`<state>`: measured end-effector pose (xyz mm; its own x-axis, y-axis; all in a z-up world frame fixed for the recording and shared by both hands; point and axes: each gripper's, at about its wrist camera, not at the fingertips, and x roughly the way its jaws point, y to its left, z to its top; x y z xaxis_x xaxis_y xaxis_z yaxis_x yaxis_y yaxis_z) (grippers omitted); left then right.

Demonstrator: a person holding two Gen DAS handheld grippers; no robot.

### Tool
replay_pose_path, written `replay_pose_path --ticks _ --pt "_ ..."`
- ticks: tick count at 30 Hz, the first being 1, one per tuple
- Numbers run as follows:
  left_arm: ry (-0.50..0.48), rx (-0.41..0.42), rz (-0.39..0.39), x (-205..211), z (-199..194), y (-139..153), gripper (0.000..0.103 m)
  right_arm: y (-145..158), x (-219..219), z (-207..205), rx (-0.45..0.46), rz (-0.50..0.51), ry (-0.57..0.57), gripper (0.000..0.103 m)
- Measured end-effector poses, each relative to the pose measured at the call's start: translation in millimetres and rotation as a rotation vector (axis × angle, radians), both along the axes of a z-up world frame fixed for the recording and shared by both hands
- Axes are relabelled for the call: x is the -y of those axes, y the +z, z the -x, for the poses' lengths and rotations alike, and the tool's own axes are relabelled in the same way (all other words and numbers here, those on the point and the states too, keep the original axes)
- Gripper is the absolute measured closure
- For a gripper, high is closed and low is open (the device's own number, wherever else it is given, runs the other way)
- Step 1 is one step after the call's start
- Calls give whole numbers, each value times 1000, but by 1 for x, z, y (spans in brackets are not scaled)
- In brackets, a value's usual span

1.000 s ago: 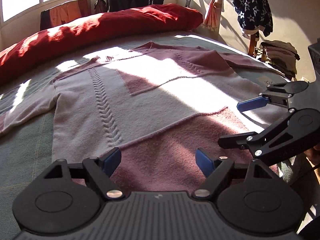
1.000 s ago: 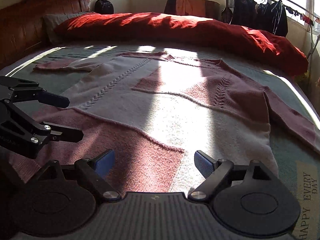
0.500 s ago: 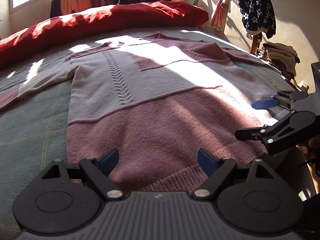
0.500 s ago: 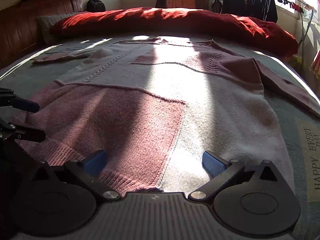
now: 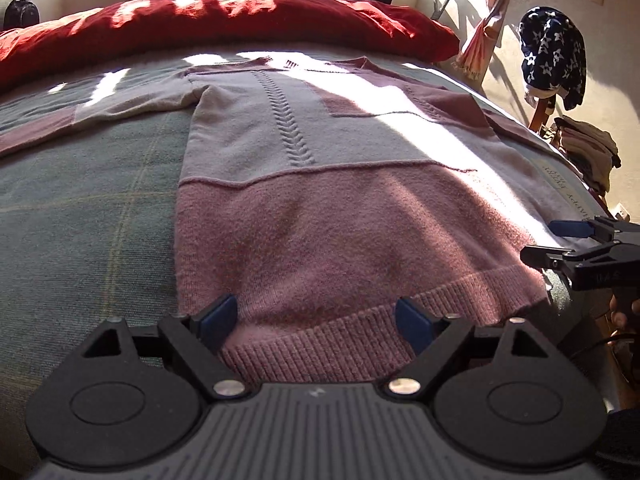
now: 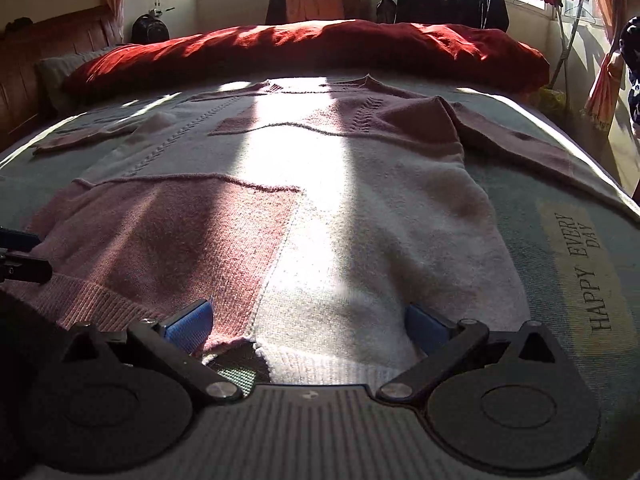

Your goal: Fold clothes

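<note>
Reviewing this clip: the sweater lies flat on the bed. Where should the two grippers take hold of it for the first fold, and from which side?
Probably the ribbed hem of the sweater, approached from the near bed edge. It is the closest free edge, with both sleeves spread far off. The left gripper would suit the pink corner and the right gripper the white part, both open; the right one's jaws have just opened wider.

Pink-and-grey knit sweater (image 5: 320, 184) lies flat (sleeves spread) on bed.

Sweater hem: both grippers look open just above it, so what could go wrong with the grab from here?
The sweater lies flat, so the left gripper may pinch the bed cover too. The right gripper straddles the hem where it lifts off the cover; it might catch one layer only.
</note>
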<state>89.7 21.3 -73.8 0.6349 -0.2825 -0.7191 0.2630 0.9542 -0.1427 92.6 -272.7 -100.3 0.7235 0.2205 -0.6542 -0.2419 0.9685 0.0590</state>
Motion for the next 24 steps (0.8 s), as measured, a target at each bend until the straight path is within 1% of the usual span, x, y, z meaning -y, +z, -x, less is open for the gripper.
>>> replay_pose_path --ticks 2,7,9,11,17,20,24 --pt "-5 10 4 1 -3 9 17 1 -1 0 -4 7 0 0" --pt "-47 95 36 8 -28 32 17 1 -2 2 -5 8 -7 0" --pt "-62 84 58 13 -46 29 17 1 -2 4 -8 8 -9 0" --pt "-65 44 83 16 -61 19 17 2 -2 6 -12 11 -8 0" --pt "-26 12 96 10 -45 -8 17 2 2 14 -20 3 -2 0" --pt "-5 6 129 -3 -31 -9 17 1 2 15 -20 4 -1 0" --pt "10 2 145 -10 -24 -10 17 1 0 14 -23 10 -15 0"
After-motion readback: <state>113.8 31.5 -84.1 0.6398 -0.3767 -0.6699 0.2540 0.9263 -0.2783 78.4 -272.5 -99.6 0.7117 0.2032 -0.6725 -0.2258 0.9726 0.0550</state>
